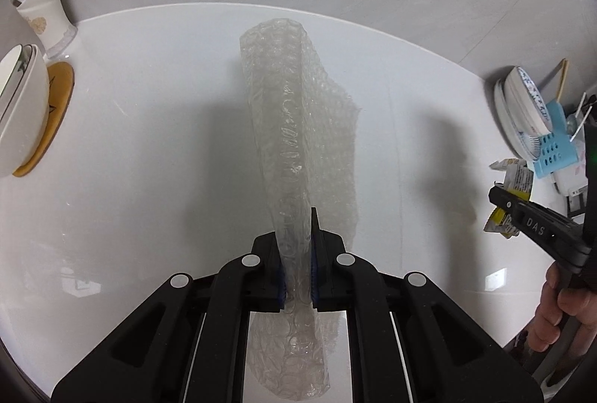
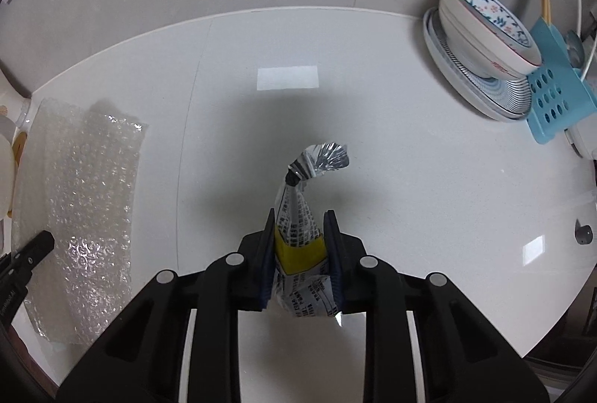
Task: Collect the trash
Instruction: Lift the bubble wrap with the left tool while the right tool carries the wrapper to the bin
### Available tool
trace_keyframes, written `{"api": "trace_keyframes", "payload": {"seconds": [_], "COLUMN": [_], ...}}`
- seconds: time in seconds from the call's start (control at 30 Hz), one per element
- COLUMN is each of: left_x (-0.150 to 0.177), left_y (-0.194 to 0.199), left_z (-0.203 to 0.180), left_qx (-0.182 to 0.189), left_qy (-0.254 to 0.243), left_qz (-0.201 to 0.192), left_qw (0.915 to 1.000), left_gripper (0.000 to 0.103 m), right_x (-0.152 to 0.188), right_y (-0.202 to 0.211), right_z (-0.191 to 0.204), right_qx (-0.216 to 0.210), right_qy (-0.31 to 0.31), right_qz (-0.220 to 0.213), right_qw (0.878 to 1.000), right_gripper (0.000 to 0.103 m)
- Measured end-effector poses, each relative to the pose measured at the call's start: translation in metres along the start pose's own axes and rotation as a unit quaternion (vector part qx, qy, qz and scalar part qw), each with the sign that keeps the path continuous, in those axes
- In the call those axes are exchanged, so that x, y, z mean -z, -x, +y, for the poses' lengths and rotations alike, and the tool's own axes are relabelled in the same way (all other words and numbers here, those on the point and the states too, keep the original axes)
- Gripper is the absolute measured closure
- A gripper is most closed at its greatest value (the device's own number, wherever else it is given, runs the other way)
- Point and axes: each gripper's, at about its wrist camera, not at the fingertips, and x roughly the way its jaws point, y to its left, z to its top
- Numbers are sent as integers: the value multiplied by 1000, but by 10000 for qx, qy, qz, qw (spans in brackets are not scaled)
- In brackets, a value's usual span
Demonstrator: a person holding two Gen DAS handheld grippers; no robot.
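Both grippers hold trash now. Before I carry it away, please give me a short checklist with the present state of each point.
1. Left gripper shut on the bubble wrap: ok.
2. Right gripper shut on the snack wrapper: ok.
3. Bubble wrap lifted free of the counter: cannot tell; the sheet is long and floppy.
4. Stacked bowls apart from the right gripper: ok.
5. White bowl apart from the left gripper: ok.
6. Trash bin located: cannot tell, none in view.
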Motion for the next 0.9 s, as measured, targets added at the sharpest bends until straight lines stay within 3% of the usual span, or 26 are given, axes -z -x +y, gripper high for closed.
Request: {"api": "trace_keyframes", "payload": {"seconds": [0.17, 0.3, 0.9], "left_x": [14, 24, 79], "left_y": [19, 28, 75], "left_z": [-12, -12, -35], "left_qx": [91, 111, 175], "left_qy": [-56, -79, -126], "left_qz": [-113, -189, -611], "left_qw": [9999, 9997, 9979], "left_gripper": [96, 96, 96], "right_x": [22, 9, 79], "right_y": [24, 36, 90], "right_z": [-6, -10, -51], "right_qx": [-26, -103, -268], "right_qy": [57, 30, 190], "right_qz": [-191, -315, -741], "right_qw": [9998, 9994, 9967], "right_gripper": [81, 81, 81]}}
